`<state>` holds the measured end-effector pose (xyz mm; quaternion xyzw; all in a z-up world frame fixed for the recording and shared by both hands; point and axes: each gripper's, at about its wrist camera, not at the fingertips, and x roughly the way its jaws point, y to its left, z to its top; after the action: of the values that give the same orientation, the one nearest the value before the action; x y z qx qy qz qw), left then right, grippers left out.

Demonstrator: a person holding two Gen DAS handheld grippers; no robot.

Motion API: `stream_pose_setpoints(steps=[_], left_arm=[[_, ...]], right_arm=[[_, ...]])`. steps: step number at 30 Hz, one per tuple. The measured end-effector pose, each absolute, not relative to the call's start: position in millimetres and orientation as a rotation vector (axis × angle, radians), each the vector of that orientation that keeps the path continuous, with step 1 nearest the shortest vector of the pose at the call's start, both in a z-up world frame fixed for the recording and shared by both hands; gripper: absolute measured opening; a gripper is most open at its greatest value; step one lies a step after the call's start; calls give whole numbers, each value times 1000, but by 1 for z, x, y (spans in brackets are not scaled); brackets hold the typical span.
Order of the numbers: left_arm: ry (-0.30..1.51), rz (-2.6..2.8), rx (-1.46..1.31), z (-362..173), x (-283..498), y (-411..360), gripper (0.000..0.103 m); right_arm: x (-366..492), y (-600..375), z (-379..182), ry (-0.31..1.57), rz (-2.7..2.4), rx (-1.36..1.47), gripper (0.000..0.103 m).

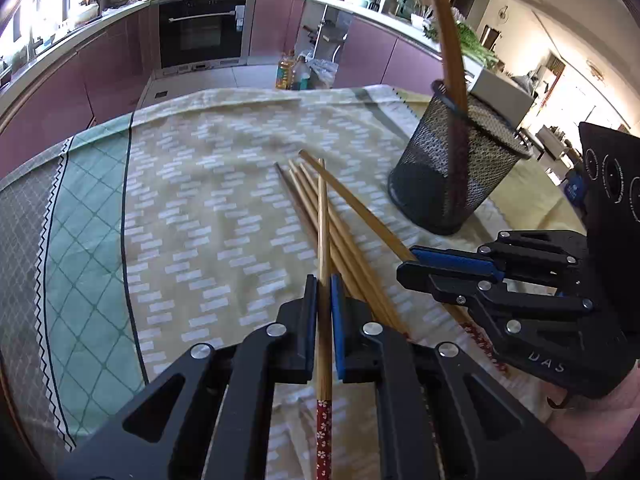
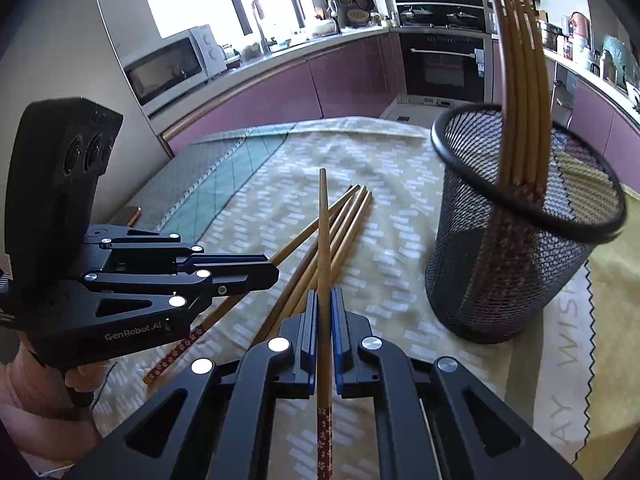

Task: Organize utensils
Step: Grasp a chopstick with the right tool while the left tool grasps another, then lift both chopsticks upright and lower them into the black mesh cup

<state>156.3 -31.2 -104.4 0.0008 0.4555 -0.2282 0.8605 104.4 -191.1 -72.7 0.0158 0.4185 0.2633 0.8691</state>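
Cloth (image 1: 92, 280): a patterned tablecloth is covering the table, its green-checked band lying at nine o'clock in the left wrist view.
Left gripper (image 1: 324, 292): it is sitting at six o'clock of its own view, jaws pinched tight on one bamboo chopstick (image 1: 323, 220) that is running straight toward twelve o'clock, its red flowered end trailing back between the fingers.
Loose chopsticks (image 1: 340, 232): a small bundle is lying flat on the cloth, fanning from centre toward eleven o'clock, just beside and under the held stick.
Right gripper (image 2: 324, 300): it is closing its jaws on a second chopstick (image 2: 324, 224), likewise pointing toward twelve o'clock in the right wrist view; seen from the left camera, it is reaching in from three o'clock.
Holder (image 1: 452, 168): a black mesh cup is standing upright on the cloth at two o'clock, near the loose bundle but apart from it.
Stored chopsticks (image 2: 520, 80): several are already leaning inside the cup, tips rising toward one o'clock.
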Motion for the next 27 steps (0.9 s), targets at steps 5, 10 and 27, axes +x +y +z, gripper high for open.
stream_pose_setpoints(steps=[5,10,27], left_arm=[[902,-520,-29,-79,144,-27,8],[828,-579,-67,-47,131,-21,8],[607,-678,-154,38,115,-21,7]], right_arm=[[94,-203,-49,808,566,53,6],[84,-219,-23,732,558,75,6],[74,-268,42,527,521,110,6]])
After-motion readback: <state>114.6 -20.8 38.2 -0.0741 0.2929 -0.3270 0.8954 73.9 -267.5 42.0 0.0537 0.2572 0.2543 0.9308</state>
